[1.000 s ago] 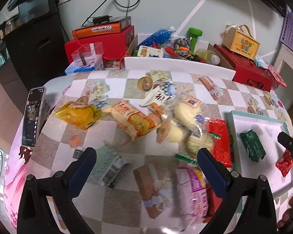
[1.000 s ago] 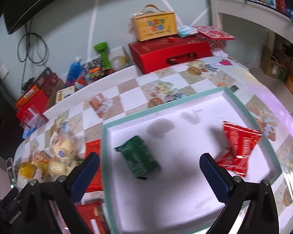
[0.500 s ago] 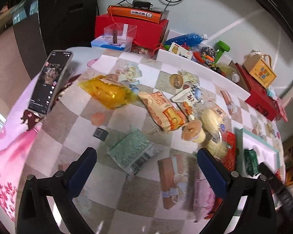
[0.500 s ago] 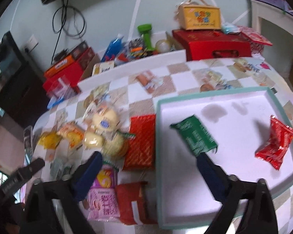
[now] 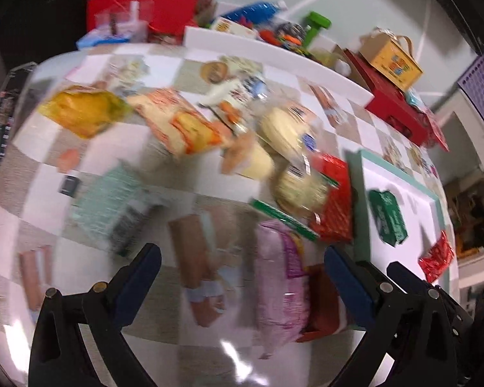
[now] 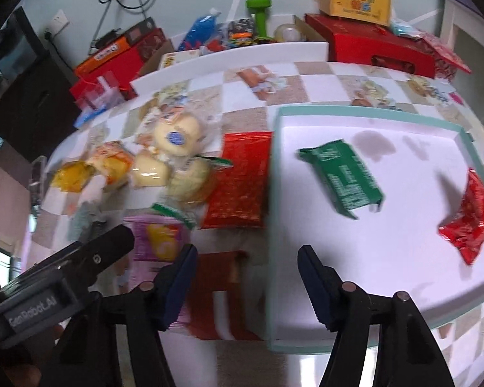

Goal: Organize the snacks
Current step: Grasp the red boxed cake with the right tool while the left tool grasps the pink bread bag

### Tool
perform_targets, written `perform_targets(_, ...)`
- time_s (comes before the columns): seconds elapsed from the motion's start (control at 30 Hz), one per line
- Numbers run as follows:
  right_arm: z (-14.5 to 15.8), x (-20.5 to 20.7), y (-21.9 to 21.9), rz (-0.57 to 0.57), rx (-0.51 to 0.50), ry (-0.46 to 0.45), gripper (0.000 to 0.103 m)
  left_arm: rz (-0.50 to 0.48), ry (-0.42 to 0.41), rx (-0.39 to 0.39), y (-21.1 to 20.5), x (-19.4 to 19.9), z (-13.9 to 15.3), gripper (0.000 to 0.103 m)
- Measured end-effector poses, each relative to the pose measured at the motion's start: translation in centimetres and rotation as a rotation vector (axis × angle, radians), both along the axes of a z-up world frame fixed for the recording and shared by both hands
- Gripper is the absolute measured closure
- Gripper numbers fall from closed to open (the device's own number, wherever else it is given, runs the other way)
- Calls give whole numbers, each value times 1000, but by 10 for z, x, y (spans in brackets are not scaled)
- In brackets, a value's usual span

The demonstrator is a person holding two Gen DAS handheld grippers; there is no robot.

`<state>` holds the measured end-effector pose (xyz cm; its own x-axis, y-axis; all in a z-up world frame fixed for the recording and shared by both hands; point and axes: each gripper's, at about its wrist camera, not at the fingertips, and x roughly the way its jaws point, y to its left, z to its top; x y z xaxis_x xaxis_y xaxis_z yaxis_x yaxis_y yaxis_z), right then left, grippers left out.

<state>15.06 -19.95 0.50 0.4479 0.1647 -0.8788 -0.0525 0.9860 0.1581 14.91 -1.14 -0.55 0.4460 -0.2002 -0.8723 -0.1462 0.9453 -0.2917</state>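
Between the blue pads of the right gripper point(image 6: 247, 285), nothing is being gripped: the jaws have just been closing, and a small red packet point(image 6: 221, 293) on the tablecloth is lying in the gap, likely the next pick. The pads are not pressing it.

Just right of that packet, the teal-rimmed white tray point(image 6: 274, 174) is serving as the collection point, already holding a green wrapper point(image 6: 342, 174) and a red foil sachet point(image 6: 471, 216), well apart.

Left of the tray, unsorted stock is waiting: a large red pack point(image 6: 240, 180) touching the rim, round buns in clear wrap point(image 6: 177, 137), a pink bag point(image 6: 158, 238).

The left gripper point(image 5: 242, 285) is hanging spread wide and empty above the pink bag point(image 5: 279, 287); motion blur is obscuring finer labels. The snacks are being consolidated tray-ward, most still outside.
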Motion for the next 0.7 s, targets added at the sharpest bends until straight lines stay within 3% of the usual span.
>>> perform_targets(0.17,-5,7,-14,-41,-56,23,35,-25,35,-49,-10,3,-12,10)
perform_targets(0.33,-7,9,-30,-90,-57,30,35,-44,66,-50,-16,7,-20,19)
perform_targets(0.57,-2,7,-31,-88,-34,14,35,-112,88,-44,-33,10,-26,53)
perform_targets(0.7,-2,6,-23,-61,-27,8,35,-106,89,-5,-27,9,-25,55)
